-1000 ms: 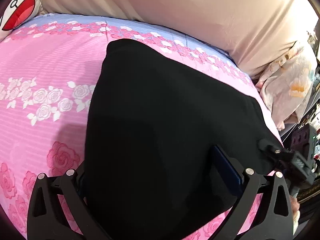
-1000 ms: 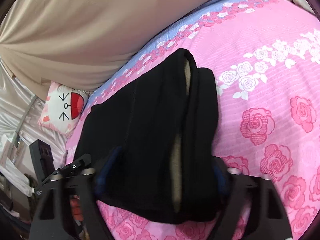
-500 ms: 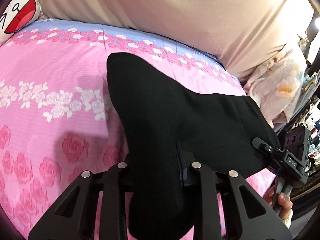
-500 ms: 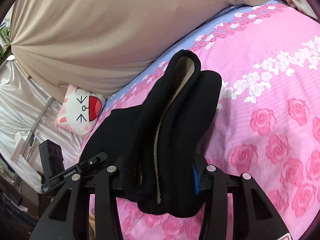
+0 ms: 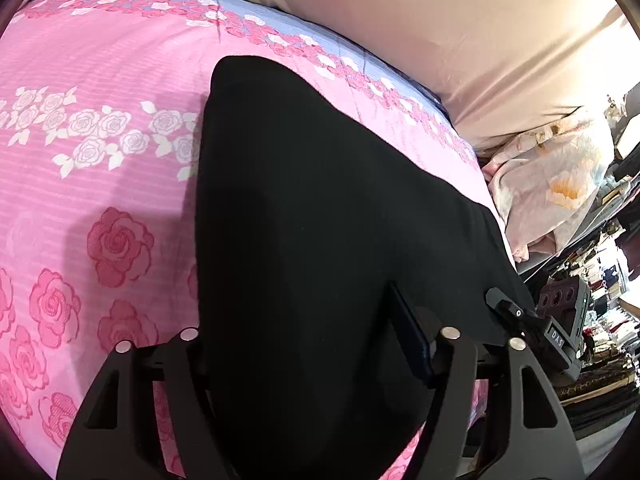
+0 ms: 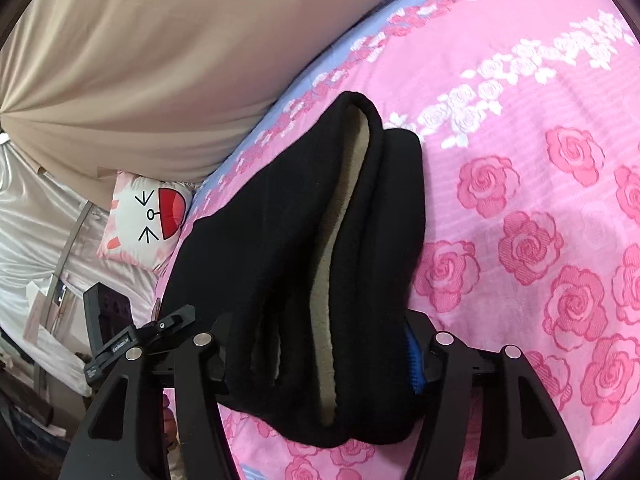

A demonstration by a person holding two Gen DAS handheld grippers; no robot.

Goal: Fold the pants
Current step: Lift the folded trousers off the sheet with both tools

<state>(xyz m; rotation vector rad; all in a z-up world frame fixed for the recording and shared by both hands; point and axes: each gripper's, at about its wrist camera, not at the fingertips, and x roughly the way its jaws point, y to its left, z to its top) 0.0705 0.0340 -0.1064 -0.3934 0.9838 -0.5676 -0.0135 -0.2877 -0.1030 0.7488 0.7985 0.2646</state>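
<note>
Black pants [image 5: 320, 220] with a beige fleece lining lie folded on the pink rose bedspread [image 5: 80, 184]. In the left wrist view my left gripper [image 5: 308, 344] straddles the near end of the fabric with its jaws wide apart. In the right wrist view the pants [image 6: 288, 240] show their layered edge and the lining, and my right gripper [image 6: 316, 340] straddles that end with its jaws wide apart too. Each gripper shows in the other's view: the right one [image 5: 532, 328] and the left one [image 6: 132, 332].
A tan curtain [image 5: 440, 20] hangs behind the bed. A white cat-face cushion [image 6: 144, 220] lies at one bed corner. A floral pillow [image 5: 552, 184] lies off the other side, with cluttered shelves beyond it.
Half a second ago both grippers were shut on the pants and held them raised. Now both have opened wide and the pants lie lower on the bed.
</note>
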